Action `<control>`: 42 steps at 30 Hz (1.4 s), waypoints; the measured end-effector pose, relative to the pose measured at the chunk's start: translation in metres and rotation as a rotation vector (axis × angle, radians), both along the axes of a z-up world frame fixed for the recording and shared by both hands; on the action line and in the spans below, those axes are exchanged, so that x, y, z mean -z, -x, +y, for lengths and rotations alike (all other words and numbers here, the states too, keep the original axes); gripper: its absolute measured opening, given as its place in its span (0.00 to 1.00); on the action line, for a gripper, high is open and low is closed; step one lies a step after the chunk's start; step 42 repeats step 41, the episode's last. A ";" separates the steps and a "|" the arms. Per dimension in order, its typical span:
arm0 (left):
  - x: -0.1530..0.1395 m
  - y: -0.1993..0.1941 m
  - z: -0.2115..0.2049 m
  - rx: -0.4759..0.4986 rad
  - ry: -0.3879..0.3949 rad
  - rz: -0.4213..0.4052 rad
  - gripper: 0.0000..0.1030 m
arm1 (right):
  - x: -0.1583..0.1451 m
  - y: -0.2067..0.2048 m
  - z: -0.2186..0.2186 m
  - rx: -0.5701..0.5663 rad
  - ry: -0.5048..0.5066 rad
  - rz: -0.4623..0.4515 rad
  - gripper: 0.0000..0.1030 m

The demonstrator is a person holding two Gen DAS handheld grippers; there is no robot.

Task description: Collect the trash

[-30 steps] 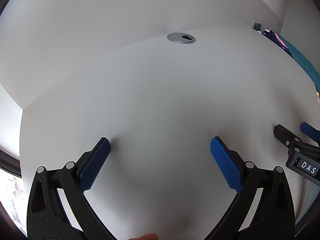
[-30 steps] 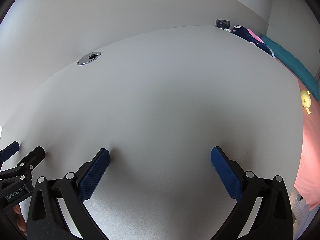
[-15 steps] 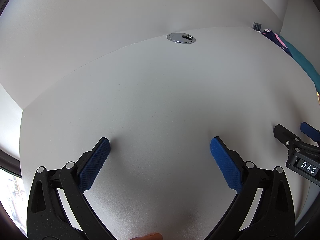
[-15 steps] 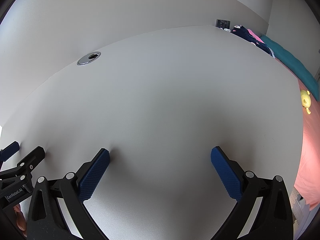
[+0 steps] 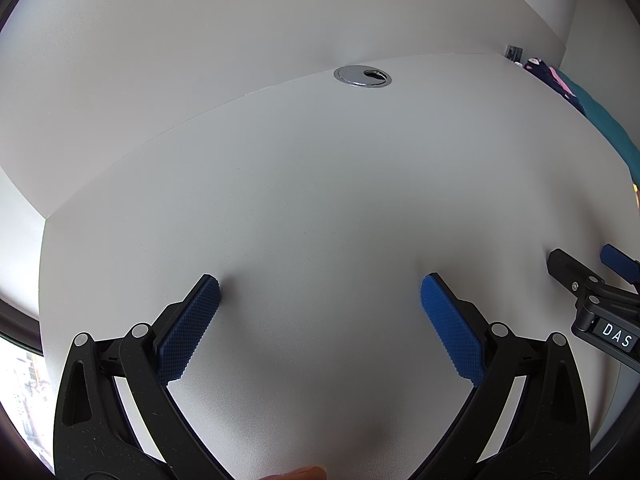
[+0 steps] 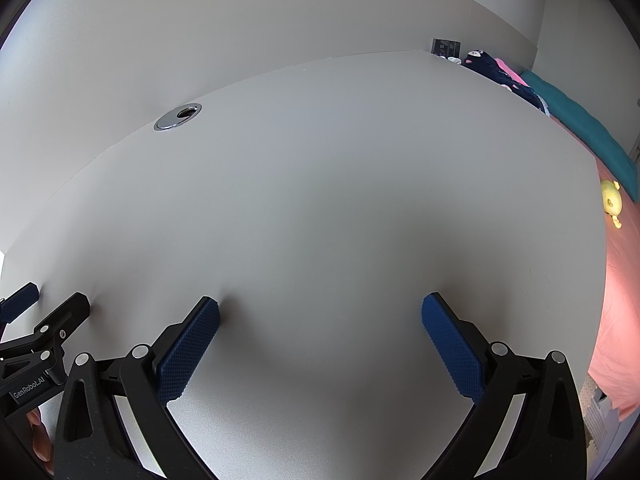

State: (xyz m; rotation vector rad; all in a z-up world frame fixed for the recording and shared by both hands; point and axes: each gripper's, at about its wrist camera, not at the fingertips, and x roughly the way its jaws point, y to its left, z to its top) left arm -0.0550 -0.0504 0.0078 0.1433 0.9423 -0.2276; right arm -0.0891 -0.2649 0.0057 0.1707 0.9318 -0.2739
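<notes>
From my left wrist view, my left gripper (image 5: 320,294) had its jaws spread wide with nothing between them, blue pads (image 5: 188,330) low over the bare white table (image 5: 320,184). A chrome cable grommet (image 5: 362,76) sat at the table's far edge by the wall. Off to the right, my right gripper (image 5: 584,268) poked in, fingertips just above the table too. A fingertip (image 5: 298,474) showed at the bottom edge. Couldn't spot any trash in this view.

From the right wrist view, same deal: right gripper (image 6: 320,312) with jaws wide apart and empty, hovering close to the table (image 6: 340,200). The grommet (image 6: 177,116) was far left here, and my left gripper (image 6: 52,304) peeked in at the lower left. Past the table's right edge there was a bed with a pink sheet (image 6: 616,300), a teal blanket (image 6: 580,128), a small yellow toy (image 6: 612,200) and a dark plush (image 6: 492,68). No trash visible here either, so I can't say where it was.
</notes>
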 end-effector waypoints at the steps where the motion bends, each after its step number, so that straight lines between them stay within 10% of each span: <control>1: 0.000 0.000 0.000 0.000 0.000 0.000 0.94 | 0.000 0.000 0.000 0.000 0.000 0.000 0.98; 42: 0.000 -0.002 -0.004 0.000 0.001 0.001 0.94 | 0.000 0.000 0.000 0.001 0.000 0.000 0.98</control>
